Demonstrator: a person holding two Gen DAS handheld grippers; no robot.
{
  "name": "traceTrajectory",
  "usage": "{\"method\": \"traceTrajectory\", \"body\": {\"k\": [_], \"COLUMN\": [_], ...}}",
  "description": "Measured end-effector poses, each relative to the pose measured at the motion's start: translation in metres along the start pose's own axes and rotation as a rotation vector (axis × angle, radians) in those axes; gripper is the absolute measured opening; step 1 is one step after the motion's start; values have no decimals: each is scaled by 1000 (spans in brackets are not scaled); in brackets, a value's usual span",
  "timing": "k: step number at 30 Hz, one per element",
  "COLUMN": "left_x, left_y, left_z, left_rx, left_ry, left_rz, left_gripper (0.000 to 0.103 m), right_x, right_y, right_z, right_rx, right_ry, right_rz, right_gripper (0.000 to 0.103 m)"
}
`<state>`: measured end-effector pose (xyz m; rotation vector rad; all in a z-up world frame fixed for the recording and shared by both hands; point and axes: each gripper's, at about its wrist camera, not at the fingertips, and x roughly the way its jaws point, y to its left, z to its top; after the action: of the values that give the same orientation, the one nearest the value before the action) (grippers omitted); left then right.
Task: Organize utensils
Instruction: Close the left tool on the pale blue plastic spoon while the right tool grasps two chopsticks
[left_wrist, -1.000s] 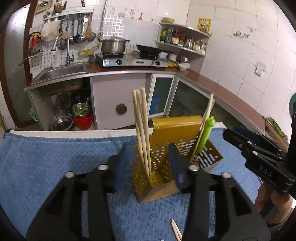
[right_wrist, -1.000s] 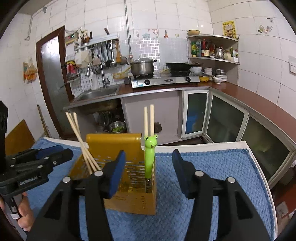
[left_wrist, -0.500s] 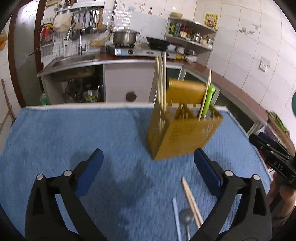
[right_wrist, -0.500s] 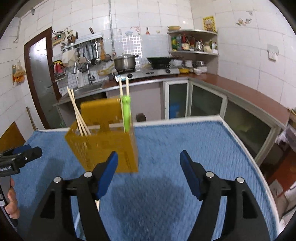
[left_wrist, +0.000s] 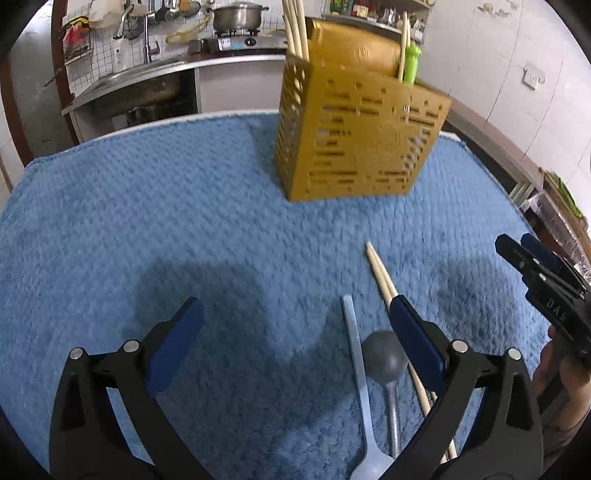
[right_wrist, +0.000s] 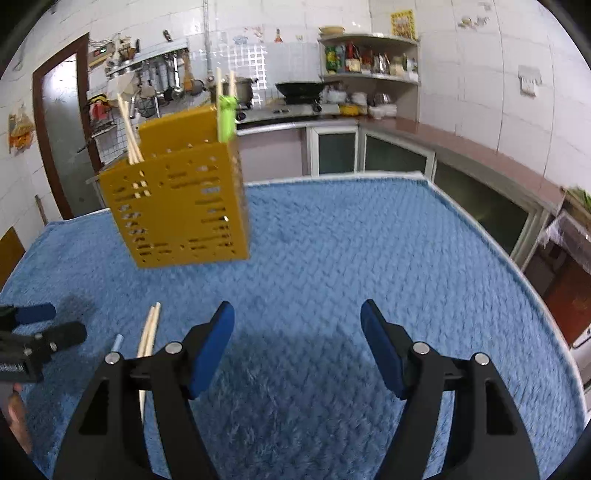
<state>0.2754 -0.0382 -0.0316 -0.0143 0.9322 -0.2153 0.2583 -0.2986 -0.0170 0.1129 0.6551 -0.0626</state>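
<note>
Your left gripper (left_wrist: 291, 332) hangs over the near part of the blue towel (left_wrist: 147, 229) with its jaws wide apart and nothing between them. Your right gripper (right_wrist: 297, 339) is the same: jaws apart, empty, above bare towel toward the right side.

The yellow utensil holder (left_wrist: 354, 136) stands upright on the towel toward the far edge, nearer the far right corner in the left wrist view. It holds a bundle of wooden chopsticks (left_wrist: 295, 26) at its left end; I cannot tell how many. At its right end stand a green-handled utensil (left_wrist: 410, 64) and 1 more chopstick just beside it.

Loose items lie on the towel near its near edge, in front of the holder and well apart from it:
- 1 pair of chopsticks (left_wrist: 380, 273), tips pointing toward the holder, passing under your left gripper's right finger (left_wrist: 413, 336).
- 1 dark round-bowled spoon (left_wrist: 384, 356), bowl toward the holder, just left of that finger.
- 1 pale flat-handled utensil (left_wrist: 356, 350), just left of the spoon; its head is cut off at the frame edge.

In the right wrist view the loose chopsticks (right_wrist: 149, 328) lie left of your right gripper, between it and your left gripper (right_wrist: 33, 328).

Both views are slightly motion-blurred.
</note>
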Motion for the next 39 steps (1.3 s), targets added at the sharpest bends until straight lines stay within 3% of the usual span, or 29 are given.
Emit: {"method": "traceTrajectory", "body": {"k": [8,11,14,17,24,39], "left_x": [20,21,24,29,26,43], "left_y": [-10,-14,-18,-21,-26,-42], "left_z": [-1,-1,2,5,11,10], "left_rx": [2,10,21,12,-5,68], "left_ry": [100,123,140,163,165,202], "left_rz": [-48,-58,-58,-60,-100,-48], "left_gripper": [40,25,17,12,12,8], "right_x": [5,4,4,5,5,10], "right_y": [-1,2,6,9,10,11], "right_z": [-1,-1,2,3,0,-4], "right_rx": [0,-8,-18,-25,-27,-23], "right_ry": [26,29,31,37,49,80], "right_rz": [-15,-18,-17,-19,-25,-26], "right_gripper": [70,70,70,70,70,70]}}
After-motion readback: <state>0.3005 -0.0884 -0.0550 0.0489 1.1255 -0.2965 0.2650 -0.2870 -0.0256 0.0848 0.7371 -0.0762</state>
